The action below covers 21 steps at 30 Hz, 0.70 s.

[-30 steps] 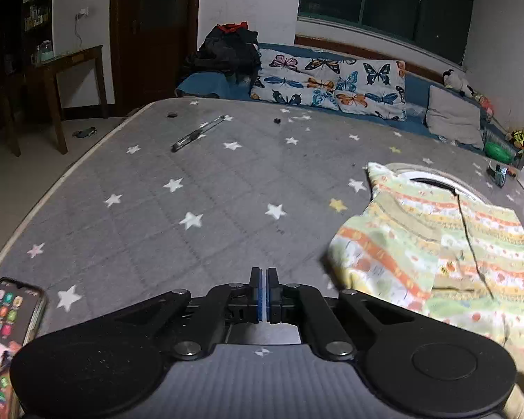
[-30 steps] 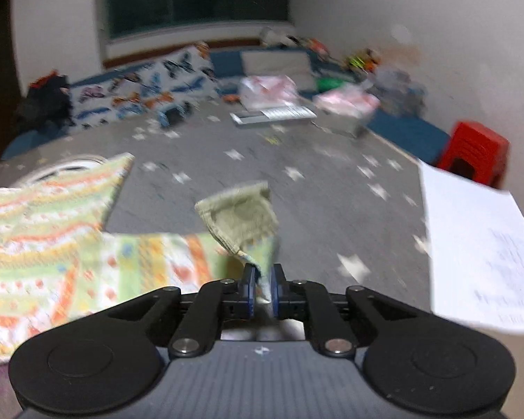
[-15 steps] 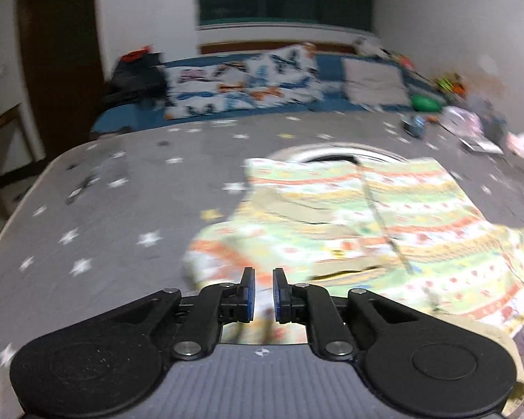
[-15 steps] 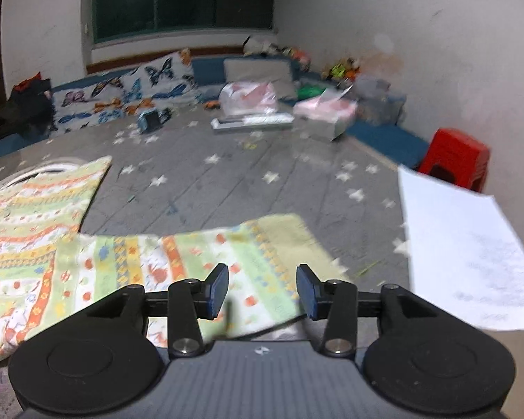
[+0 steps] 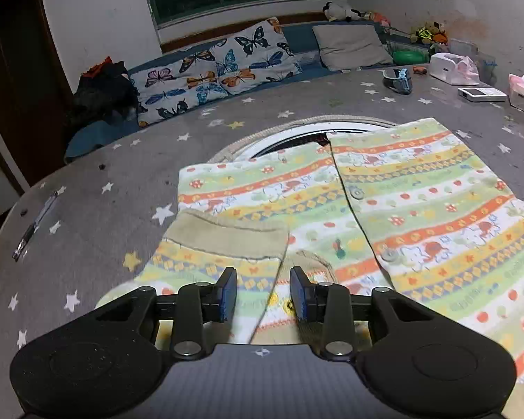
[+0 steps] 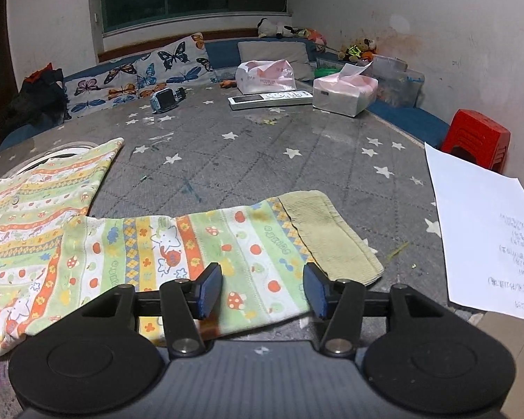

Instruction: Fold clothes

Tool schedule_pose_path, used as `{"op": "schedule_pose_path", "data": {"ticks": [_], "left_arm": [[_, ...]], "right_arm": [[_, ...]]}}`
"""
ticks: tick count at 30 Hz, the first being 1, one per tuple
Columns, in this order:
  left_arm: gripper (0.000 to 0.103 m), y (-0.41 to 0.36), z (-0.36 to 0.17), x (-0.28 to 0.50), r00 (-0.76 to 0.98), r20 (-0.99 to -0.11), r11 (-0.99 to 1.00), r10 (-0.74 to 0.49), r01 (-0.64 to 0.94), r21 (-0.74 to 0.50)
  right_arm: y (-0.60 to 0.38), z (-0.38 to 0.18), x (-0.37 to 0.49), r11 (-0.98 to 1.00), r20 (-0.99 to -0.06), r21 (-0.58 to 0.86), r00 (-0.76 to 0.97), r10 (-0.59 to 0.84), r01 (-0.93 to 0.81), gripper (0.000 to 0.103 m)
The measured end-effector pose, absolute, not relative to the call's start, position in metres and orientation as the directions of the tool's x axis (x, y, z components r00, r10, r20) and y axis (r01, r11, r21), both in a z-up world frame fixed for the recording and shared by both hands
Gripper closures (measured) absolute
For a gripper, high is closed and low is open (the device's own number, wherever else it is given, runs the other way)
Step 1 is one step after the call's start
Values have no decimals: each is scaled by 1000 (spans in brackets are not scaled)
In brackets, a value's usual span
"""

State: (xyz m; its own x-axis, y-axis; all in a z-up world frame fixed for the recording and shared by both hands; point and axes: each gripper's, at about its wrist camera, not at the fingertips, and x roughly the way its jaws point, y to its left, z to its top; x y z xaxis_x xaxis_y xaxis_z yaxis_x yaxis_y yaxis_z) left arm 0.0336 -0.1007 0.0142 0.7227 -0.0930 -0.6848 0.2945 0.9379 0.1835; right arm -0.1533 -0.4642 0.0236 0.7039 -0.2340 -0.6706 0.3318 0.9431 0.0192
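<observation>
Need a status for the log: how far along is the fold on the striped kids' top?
Done: the left sleeve lies folded over the striped top. In hand: nothing; the left gripper and right gripper are both open above the fabric. Left: the right sleeve lies stretched out flat on the star-print mat, not yet folded in, and the body is unfolded.

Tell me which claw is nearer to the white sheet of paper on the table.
Right. The right claw hangs open over the sleeve, with the paper just to its right. The left claw is open over the other sleeve; its view shows no paper.
</observation>
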Motion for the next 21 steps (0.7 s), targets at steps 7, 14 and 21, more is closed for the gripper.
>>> {"op": "schedule_pose_path", "data": {"ticks": [7,14,21], "left_arm": [[101,-92,17,36,736,-669,953,-103,267,147],[102,-17,58,13,818,-573,998,-54,52,-20],[102,84,68,-34,826,-547,977,136,-203,-65]], "right_arm": [[-464,24,-153,941,-670,19,703,-238,337,49],[-466,25,-153,939,-676,30,699,-234,343,49],[-465,24,-152,939,-671,20,700,-243,344,48]]}}
